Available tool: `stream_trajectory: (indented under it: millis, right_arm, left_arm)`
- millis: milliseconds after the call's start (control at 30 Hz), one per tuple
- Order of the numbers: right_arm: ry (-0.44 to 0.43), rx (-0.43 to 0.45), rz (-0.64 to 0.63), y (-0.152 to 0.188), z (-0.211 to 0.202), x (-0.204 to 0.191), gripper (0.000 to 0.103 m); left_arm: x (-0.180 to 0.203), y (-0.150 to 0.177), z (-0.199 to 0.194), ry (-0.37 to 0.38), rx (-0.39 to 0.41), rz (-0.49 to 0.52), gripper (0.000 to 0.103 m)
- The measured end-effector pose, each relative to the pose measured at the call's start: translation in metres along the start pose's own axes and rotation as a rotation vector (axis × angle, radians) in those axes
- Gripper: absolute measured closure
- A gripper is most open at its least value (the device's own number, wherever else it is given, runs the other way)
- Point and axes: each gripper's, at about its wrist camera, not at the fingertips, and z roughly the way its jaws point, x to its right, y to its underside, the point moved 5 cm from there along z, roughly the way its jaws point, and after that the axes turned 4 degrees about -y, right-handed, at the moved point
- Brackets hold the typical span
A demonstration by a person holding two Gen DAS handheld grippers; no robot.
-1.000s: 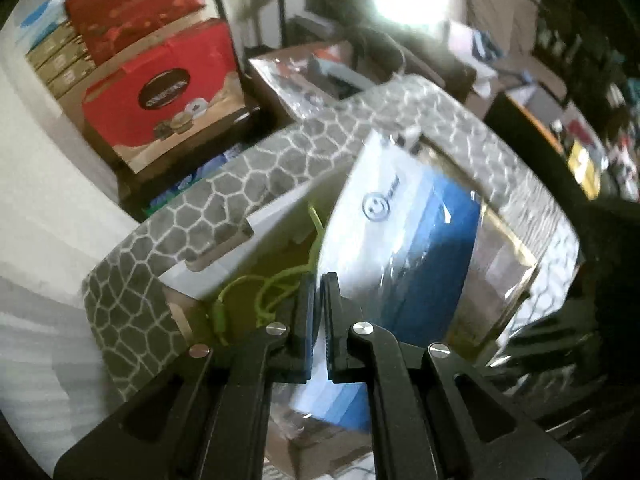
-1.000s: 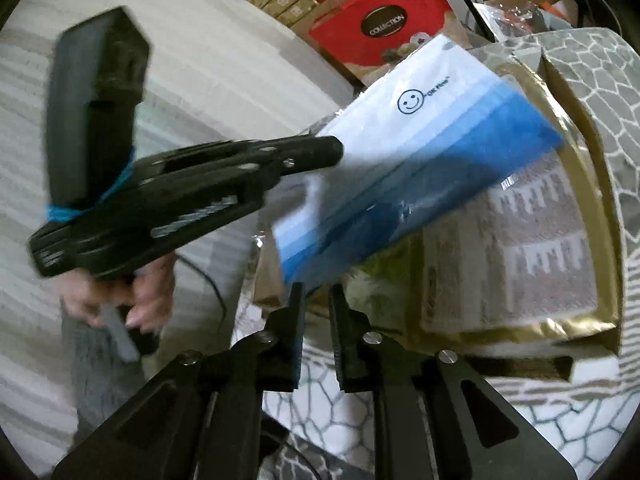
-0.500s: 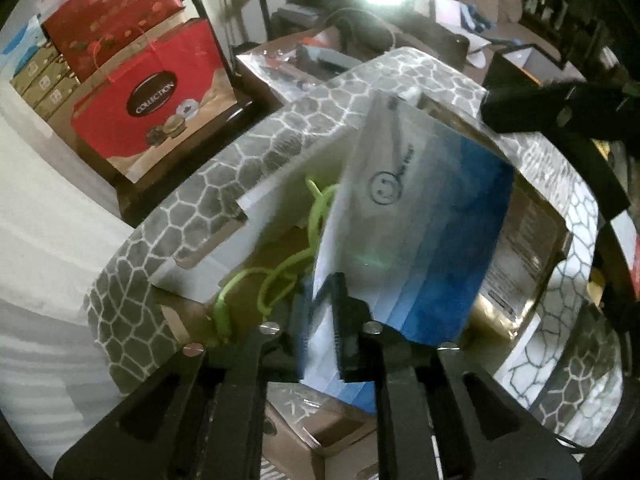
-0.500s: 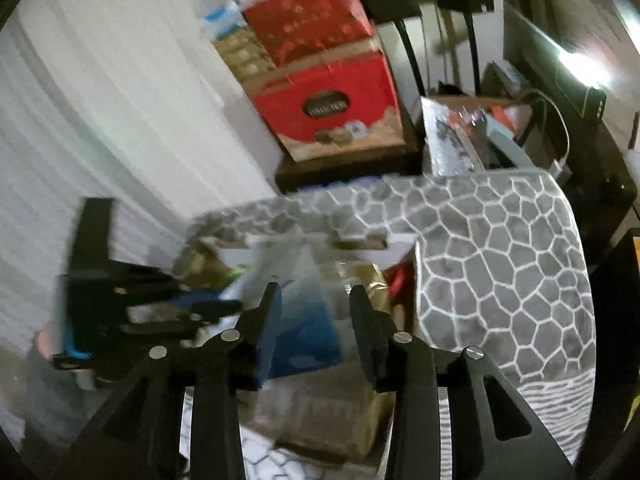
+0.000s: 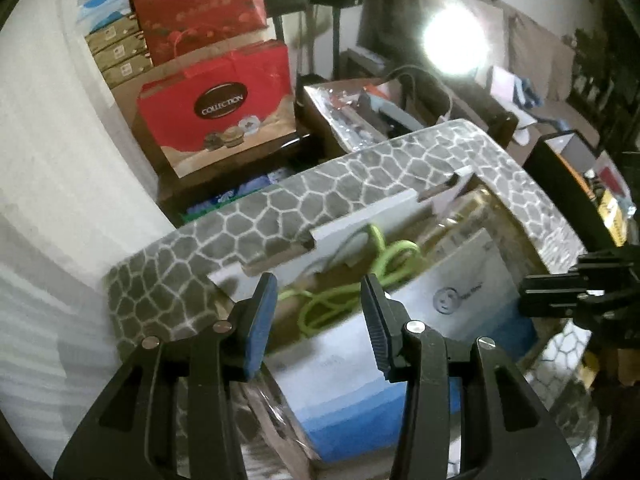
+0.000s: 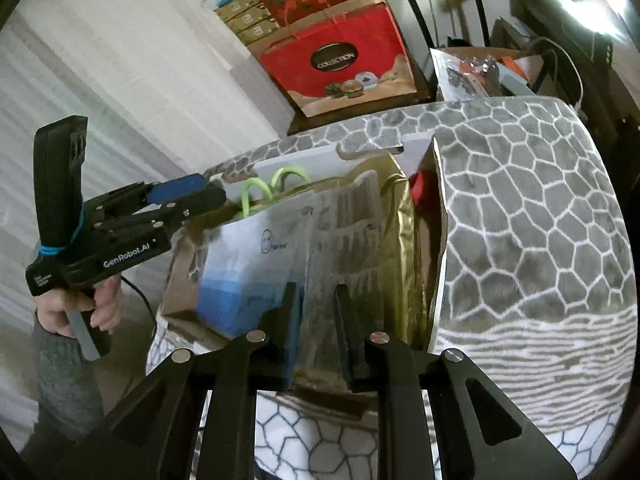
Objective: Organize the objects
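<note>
The left gripper [image 5: 318, 316] gapes wide and empty over the box's near edge. Just beyond, the white-and-blue pouch [image 5: 404, 356] lies flat in the cardboard box [image 6: 180, 276], green scissors [image 5: 352, 276] behind it. The right gripper [image 6: 316, 312] stands parted, empty, above a gold bag [image 6: 404, 232].

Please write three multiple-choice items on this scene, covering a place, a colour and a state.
1. Where does the white-and-blue pouch lie?
A. in the open cardboard box
B. on the red gift bag
C. on the floor

2. What colour are the scissors' handles?
A. orange
B. lime green
C. black

3. How is the left gripper?
A. shut on the pouch
B. shut on nothing
C. open

Answers:
1 A, it rests atop the box's contents.
2 B, bright green loops show behind the pouch.
3 C, its fingers stand apart, gripping nothing.
</note>
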Motion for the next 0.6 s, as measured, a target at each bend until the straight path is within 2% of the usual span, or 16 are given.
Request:
stream_trajectory:
  millis: [167,233,300,333,500,600]
  right_arm:
    - [0.01,-0.028,-0.023,0.003,0.008,-0.003,0.084]
    - [0.023,-0.007,-0.015,0.002,0.004,-0.001,0.083]
    - [0.021,0.031,-0.003,-0.001,-0.006,0.001,0.071]
    - [0.015,0.053,0.004,-0.002,-0.014,0.001,0.069]
    - [0.02,0.097,-0.008,-0.001,-0.035,-0.004,0.068]
    - [0.045,0.11,-0.032,0.004,-0.041,-0.008,0.064]
  left_arm:
    - [0.011,0.015,-0.012,0.022,0.007,-0.041,0.054]
    - [0.014,0.021,-0.017,0.032,0.009,-0.062,0.05]
    - [0.015,0.026,-0.024,0.047,0.022,-0.092,0.041]
    - [0.014,0.029,-0.028,0.056,0.032,-0.109,0.039]
    - [0.013,0.04,-0.048,0.064,0.081,-0.167,0.038]
    - [0.011,0.048,-0.054,0.035,0.102,-0.187,0.025]
